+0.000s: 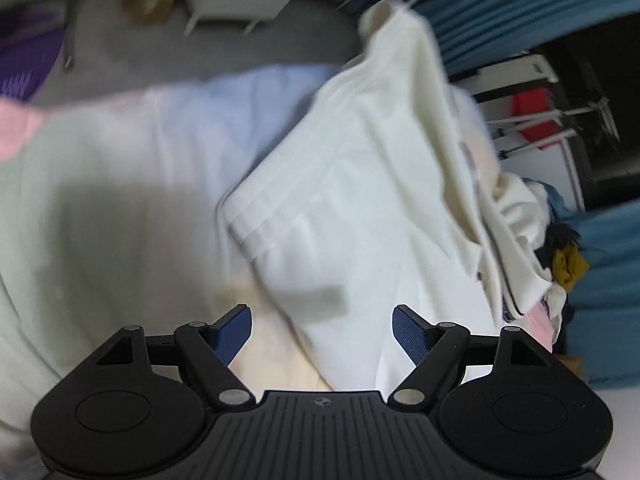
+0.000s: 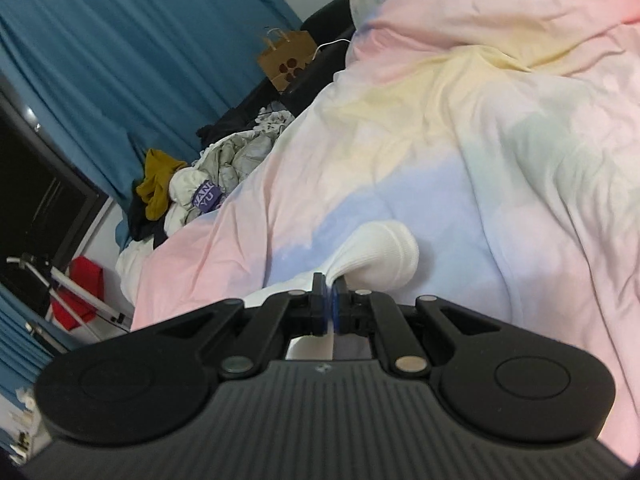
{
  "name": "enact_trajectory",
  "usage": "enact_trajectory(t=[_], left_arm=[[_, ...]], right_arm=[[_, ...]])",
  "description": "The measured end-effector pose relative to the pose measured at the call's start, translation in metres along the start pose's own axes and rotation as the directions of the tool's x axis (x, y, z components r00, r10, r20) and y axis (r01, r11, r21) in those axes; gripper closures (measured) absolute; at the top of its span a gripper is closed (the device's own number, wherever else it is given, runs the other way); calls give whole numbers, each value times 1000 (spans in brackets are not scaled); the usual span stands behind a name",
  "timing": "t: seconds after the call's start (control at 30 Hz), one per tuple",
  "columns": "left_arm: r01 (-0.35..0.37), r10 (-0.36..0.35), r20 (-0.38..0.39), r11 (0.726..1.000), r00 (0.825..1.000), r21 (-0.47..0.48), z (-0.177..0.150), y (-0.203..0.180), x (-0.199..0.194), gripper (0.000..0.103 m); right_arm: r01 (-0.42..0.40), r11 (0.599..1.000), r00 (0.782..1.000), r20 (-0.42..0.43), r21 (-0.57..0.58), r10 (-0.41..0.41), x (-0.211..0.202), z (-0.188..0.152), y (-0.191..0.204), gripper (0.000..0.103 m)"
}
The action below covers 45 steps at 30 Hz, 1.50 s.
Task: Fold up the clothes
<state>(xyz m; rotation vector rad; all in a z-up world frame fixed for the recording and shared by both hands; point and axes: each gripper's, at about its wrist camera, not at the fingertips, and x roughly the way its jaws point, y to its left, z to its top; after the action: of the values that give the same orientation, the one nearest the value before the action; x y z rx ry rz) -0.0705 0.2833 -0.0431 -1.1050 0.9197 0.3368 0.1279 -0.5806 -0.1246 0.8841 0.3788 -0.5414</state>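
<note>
On the pastel bedsheet [image 2: 460, 152], the right tool [image 2: 330, 300] is clamped on a white garment [image 2: 384, 252]. The left tool [image 1: 322, 324] is wide open and empty above the white fabric.

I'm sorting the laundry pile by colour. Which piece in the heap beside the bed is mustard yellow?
The crumpled mustard garment at the heap's left edge, against the blue curtain. The pieces beside it are white, grey or dark.
</note>
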Motion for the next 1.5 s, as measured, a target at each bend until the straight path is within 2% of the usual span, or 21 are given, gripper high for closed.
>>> enact_trajectory(t=[0.1, 0.2, 0.27, 0.3, 0.33, 0.37, 0.5, 0.6, 0.63, 0.77, 0.83, 0.9, 0.97, 1.03, 1.13, 1.23, 1.3, 1.33, 1.37, 1.43, 1.5], left_arm=[[38, -39, -18, 996, 999, -79, 3, 10, 18, 25], [72, -72, 6, 990, 997, -122, 4, 10, 30, 36], [85, -80, 45, 987, 996, -136, 5, 11, 27, 63], [89, -81, 62, 986, 995, -140, 5, 12, 26, 71], [73, -65, 68, 989, 996, -130, 7, 13, 23, 89], [58, -49, 73, 991, 996, -120, 9, 14, 20, 95], [74, -61, 132, 992, 989, -98, 18, 17, -9, 100], [115, -109, 193, 993, 975, -19, 22, 12, -44, 100], [113, -111, 203, 994, 973, 2, 21, 11, -53, 100], [88, -94, 206, 995, 974, 37, 18, 22, -73, 100], [61, -68, 185, 997, 980, 44, 17, 33, -71, 100], [36, -46, 141, 996, 989, 76, 18, 43, -65, 99], [28, -40, 102, 993, 994, 112, 15, 51, -63, 96], [29, -42, 106, 991, 994, 129, 10, 53, -69, 92], [-12, -15, 151, 984, 988, 180, 2, 46, -84, 77], [-79, 12, 243, 960, 970, 268, -7, 33, -106, 48], [-94, -6, 289, 938, 957, 332, -13, 19, -122, 43], [-100, -18, 306, 925, 952, 366, -16, 9, -129, 38], [-104, -35, 322, 908, 946, 405, -21, -3, -132, 32], [-107, -66, 328, 870, 942, 482, -34, -32, -128, 27], [-104, -95, 318, 825, 943, 555, -47, -63, -119, 26]], right_arm=[[-1, 1000, 1000, -16, 12, 2, 3, -2, -2, 98], [-3, 1000, 999, -32, 24, 3, 5, -3, -5, 98], [-3, 1000, 999, -42, 31, 5, 7, -4, -6, 97], [-4, 999, 999, -48, 35, 5, 8, -5, -7, 97], [-4, 999, 999, -53, 39, 6, 8, -5, -8, 97], [-4, 999, 998, -58, 43, 7, 9, -6, -9, 97], [-9, 998, 997, -73, 58, 13, 11, -8, -11, 98], [-79, 996, 996, 48, 36, 77, -16, -6, -5, 98], [-87, 995, 993, 81, 40, 84, -26, -6, -5, 98], [34, 999, 993, 112, 20, -36, -50, -9, -1, 98], [138, 990, 990, 5, 0, -138, -37, -16, -7, 98], [231, 972, 968, -94, -27, -233, -24, -22, -14, 98], [238, 971, 963, -126, -16, -238, -20, -23, -18, 97], [244, 970, 957, -157, -6, -242, -16, -25, -22, 95], [247, 969, 959, -145, -3, -245, -21, -26, -20, 92], [264, 964, 958, -111, -6, -263, -28, -24, -15, 77], [271, 962, 959, -83, -34, -273, -32, -24, -9, 66], [281, 958, 958, -52, -61, -284, -35, -23, -3, 55], [291, 953, 956, -19, -87, -293, -38, -22, 2, 50], [309, 941, 951, 62, -136, -303, -47, -20, 13, 29], [324, 933, 944, 121, -158, -307, -55, -19, 20, 28]])
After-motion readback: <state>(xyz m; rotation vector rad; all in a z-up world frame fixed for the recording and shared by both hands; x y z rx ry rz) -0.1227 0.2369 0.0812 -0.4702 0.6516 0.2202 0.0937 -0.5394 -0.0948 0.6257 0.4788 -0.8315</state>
